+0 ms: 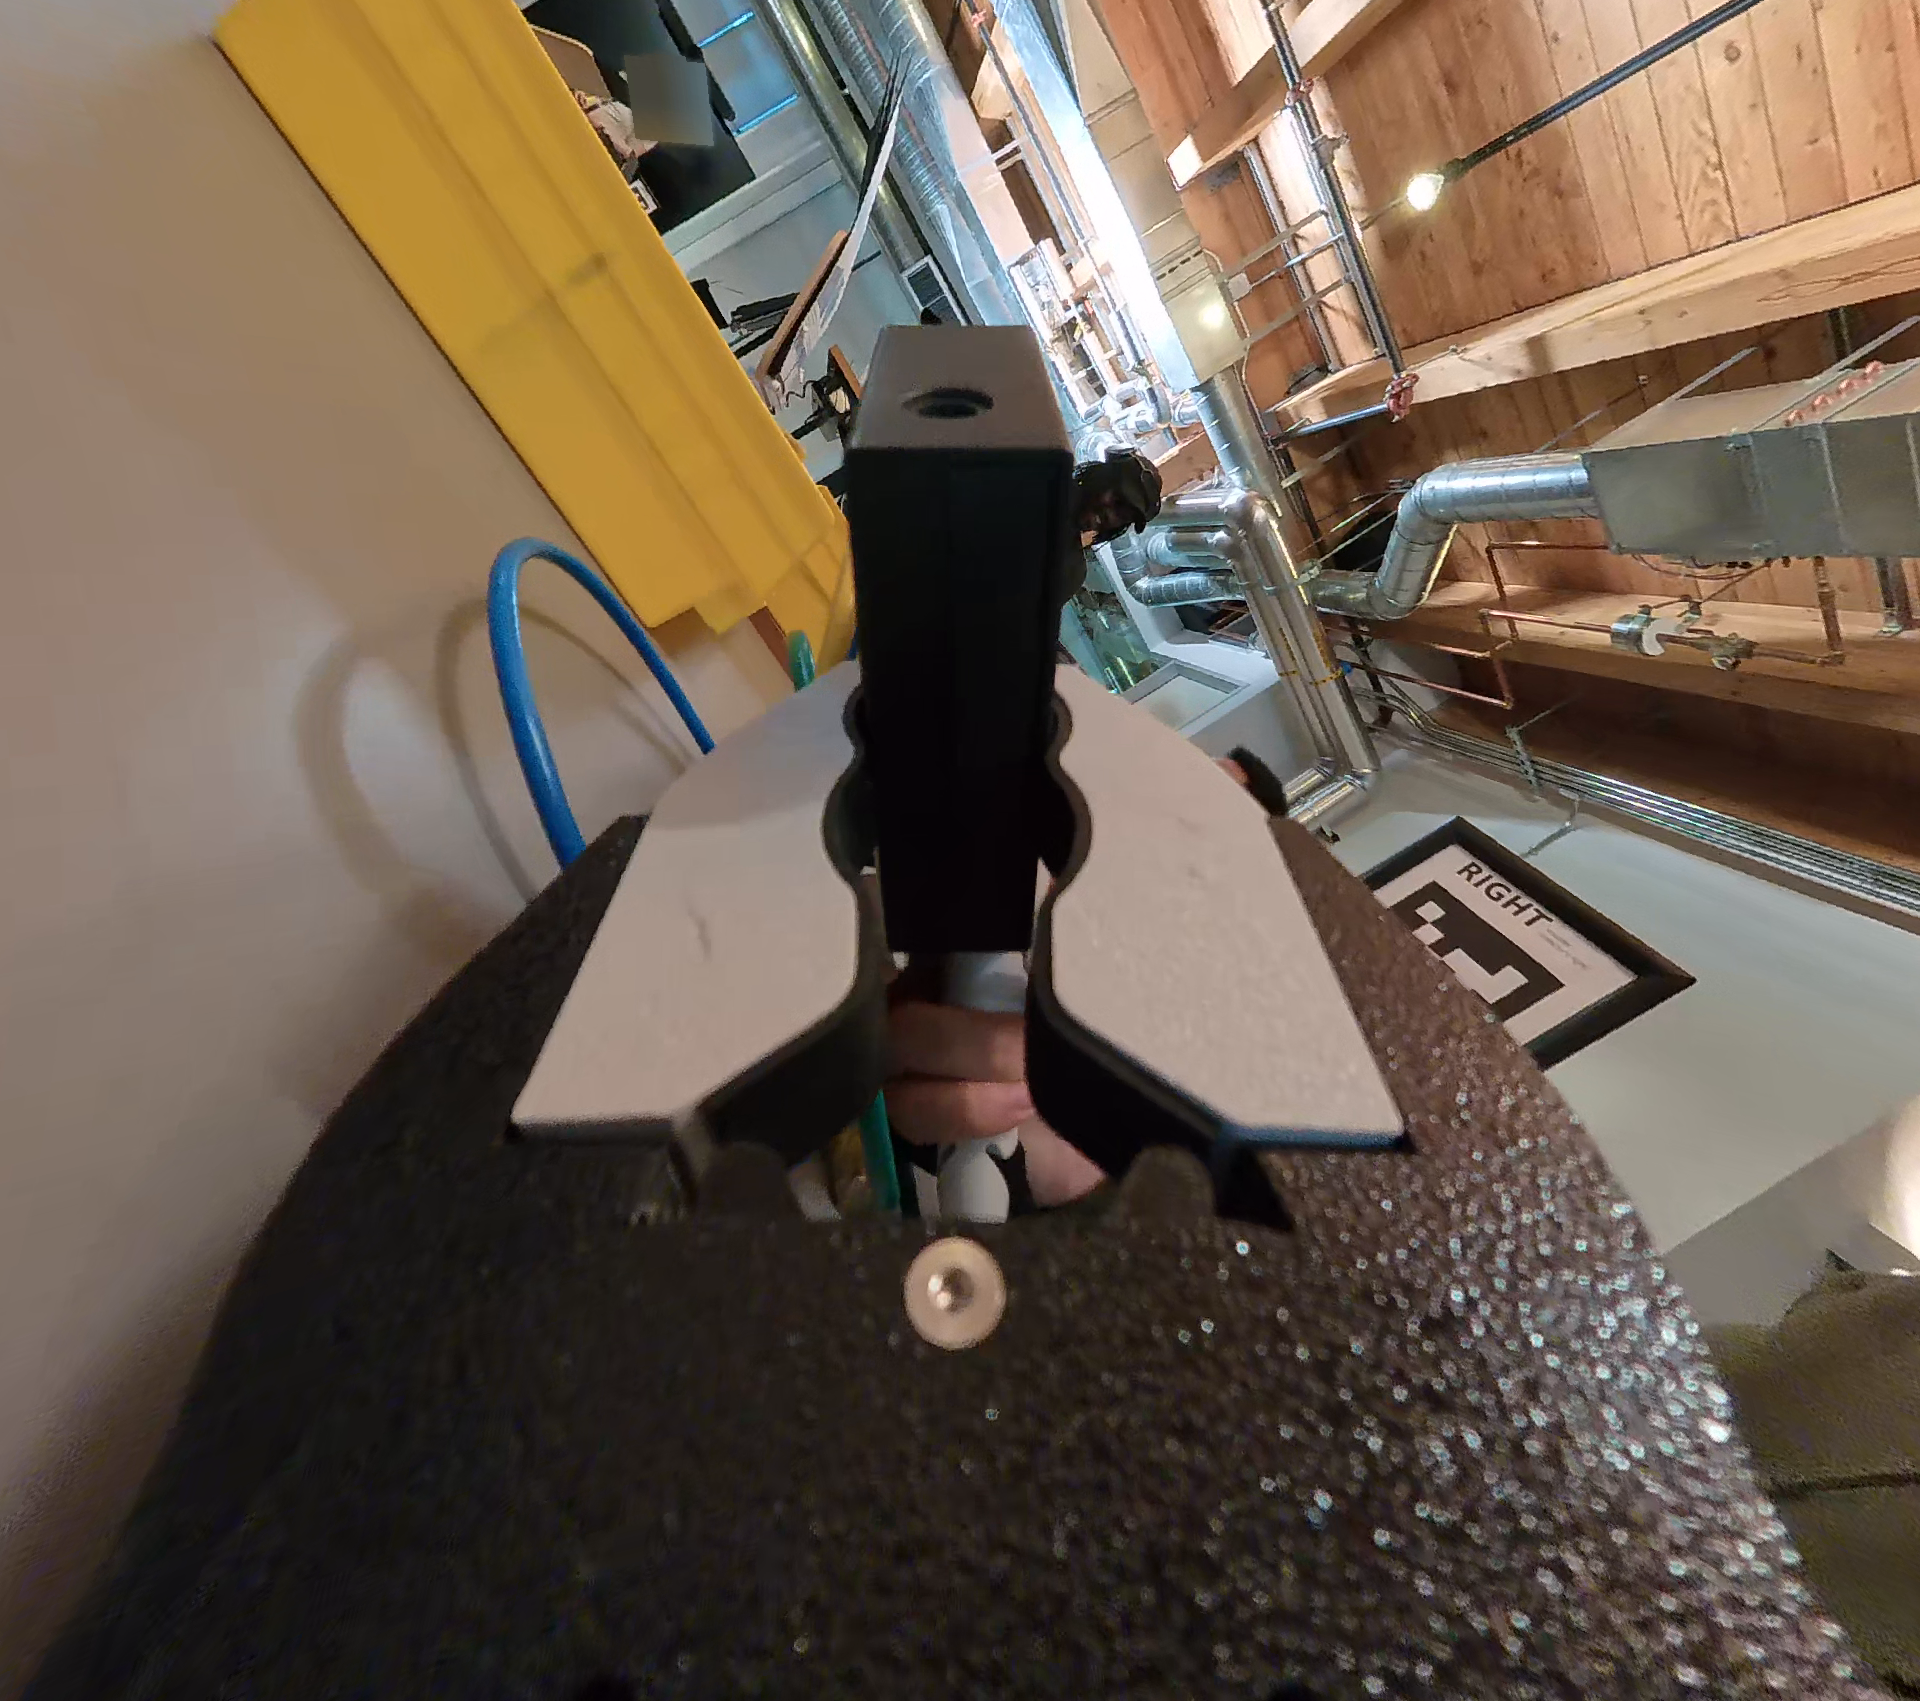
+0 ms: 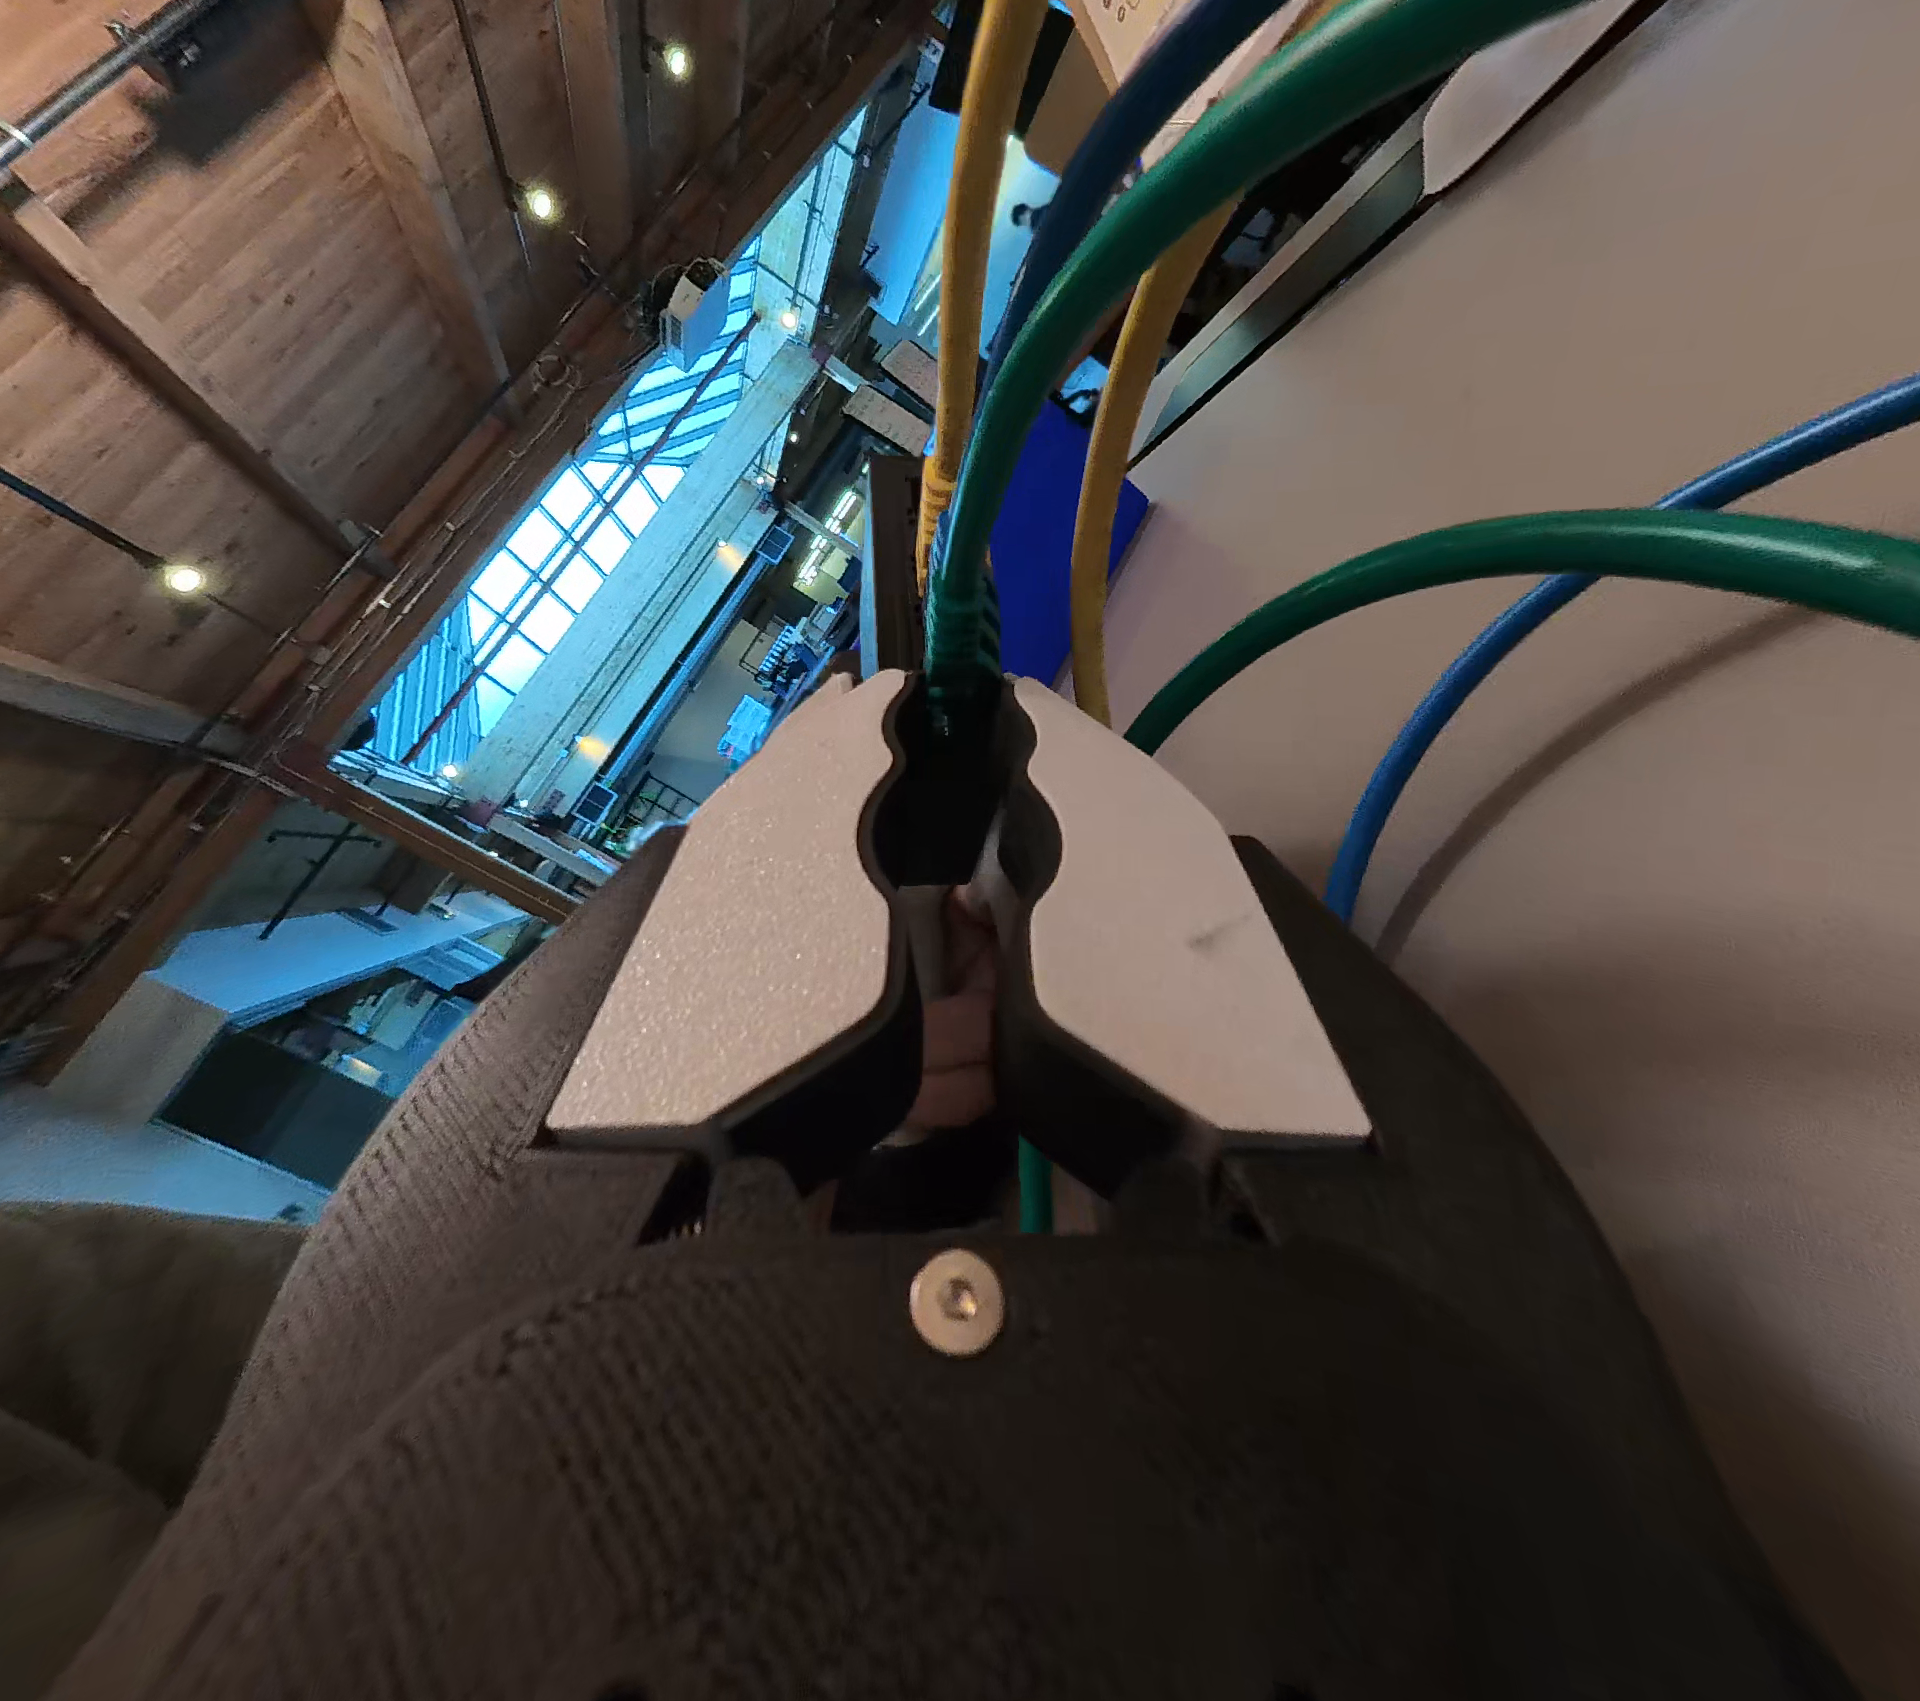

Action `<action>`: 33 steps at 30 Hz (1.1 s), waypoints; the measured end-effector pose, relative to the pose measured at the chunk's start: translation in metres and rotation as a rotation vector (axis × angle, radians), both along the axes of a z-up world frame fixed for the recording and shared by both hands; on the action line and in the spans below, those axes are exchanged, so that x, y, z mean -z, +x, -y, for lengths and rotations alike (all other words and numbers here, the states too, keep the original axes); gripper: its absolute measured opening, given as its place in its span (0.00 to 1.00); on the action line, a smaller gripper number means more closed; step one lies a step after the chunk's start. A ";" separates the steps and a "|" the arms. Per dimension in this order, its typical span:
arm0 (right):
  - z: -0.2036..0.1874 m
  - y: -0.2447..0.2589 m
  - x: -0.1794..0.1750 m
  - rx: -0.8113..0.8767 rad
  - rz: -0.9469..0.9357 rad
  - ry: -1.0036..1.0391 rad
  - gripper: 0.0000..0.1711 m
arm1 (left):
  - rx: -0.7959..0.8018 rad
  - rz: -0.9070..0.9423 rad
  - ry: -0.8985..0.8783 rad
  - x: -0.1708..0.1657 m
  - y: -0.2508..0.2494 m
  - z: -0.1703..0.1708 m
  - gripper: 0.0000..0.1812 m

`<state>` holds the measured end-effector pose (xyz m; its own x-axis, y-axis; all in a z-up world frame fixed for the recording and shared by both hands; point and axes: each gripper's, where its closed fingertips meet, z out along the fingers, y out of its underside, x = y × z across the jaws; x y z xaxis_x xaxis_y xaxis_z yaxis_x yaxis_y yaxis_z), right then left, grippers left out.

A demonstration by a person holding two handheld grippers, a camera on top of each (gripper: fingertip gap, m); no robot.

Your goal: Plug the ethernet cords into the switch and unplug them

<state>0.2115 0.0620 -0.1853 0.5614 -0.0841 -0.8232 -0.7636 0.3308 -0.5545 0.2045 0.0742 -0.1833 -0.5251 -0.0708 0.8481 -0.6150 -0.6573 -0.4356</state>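
Note:
My left gripper point(image 1: 956, 716) is shut on the switch point(image 1: 956, 571), a narrow black box that I see end-on, held up off the white table point(image 1: 156, 508). My right gripper point(image 2: 958, 695) is shut on the green plug point(image 2: 961, 643) of a green ethernet cord point(image 2: 1247, 124), right at the edge of the switch point(image 2: 891, 571). A yellow cord point(image 2: 987, 145) ends in a plug point(image 2: 938, 488) at the switch just beyond the green one. I cannot tell how deep either plug sits. A dark blue cord point(image 2: 1195, 62) runs there too.
A light blue cord point(image 1: 540, 612) loops over the table; it also shows in the right wrist view point(image 2: 1455, 664). A second yellow cord point(image 2: 1117, 404) hangs beside the switch. A yellow bin point(image 1: 468, 197) stands on the table. A black-framed marker tag point(image 1: 1496, 924) shows at right.

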 end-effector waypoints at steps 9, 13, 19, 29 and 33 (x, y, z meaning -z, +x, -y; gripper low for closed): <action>-0.002 0.000 -0.004 -0.055 0.086 -0.085 0.08 | 0.001 0.021 -0.022 -0.003 -0.001 -0.001 0.15; -0.006 0.001 -0.006 -0.125 0.097 -0.061 0.08 | -0.036 0.066 0.006 -0.006 -0.001 -0.004 0.15; -0.014 0.008 -0.005 -0.224 0.056 0.009 0.08 | -0.122 0.104 0.037 -0.006 0.005 -0.012 0.15; -0.002 0.013 0.000 -0.197 0.030 0.020 0.08 | -0.111 0.087 0.081 -0.001 0.012 -0.001 0.15; 0.001 0.010 0.000 -0.136 0.028 0.007 0.08 | -0.072 0.073 0.057 -0.001 0.009 0.002 0.15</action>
<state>0.2212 0.0611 -0.1856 0.5902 0.0007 -0.8072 -0.7858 0.2292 -0.5744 0.2133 0.0723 -0.1820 -0.5774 -0.1571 0.8012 -0.5324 -0.6715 -0.5154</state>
